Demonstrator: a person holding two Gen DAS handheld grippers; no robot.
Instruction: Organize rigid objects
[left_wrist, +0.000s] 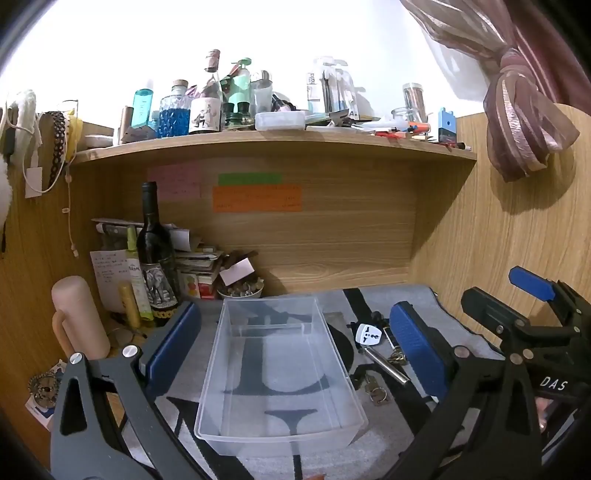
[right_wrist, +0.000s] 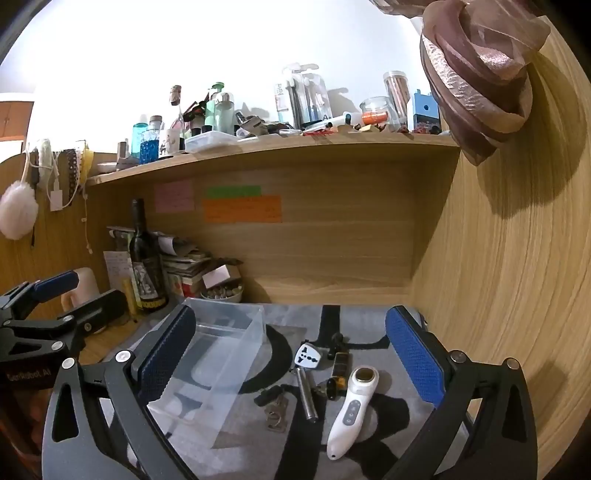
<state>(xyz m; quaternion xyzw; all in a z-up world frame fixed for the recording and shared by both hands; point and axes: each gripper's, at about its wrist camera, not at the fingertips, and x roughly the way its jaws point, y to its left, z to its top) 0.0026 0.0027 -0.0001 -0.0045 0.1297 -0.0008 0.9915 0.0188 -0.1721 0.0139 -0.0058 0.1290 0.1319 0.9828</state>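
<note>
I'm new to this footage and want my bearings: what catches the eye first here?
A clear plastic bin sits empty on the grey lettered mat. Right of it lies a loose cluster: a white handheld device, a white plug adapter, a metal cylinder and keys. Both tongs, left and right, are open and hold nothing.

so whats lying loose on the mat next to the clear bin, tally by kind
white handheld device: 1
white plug adapter: 1
metal cylinder: 1
black and gold lighter-like item: 1
keys on a ring: 1 bunch
Total: 5, all on the mat right of the clear bin, which has nothing in it.
</note>
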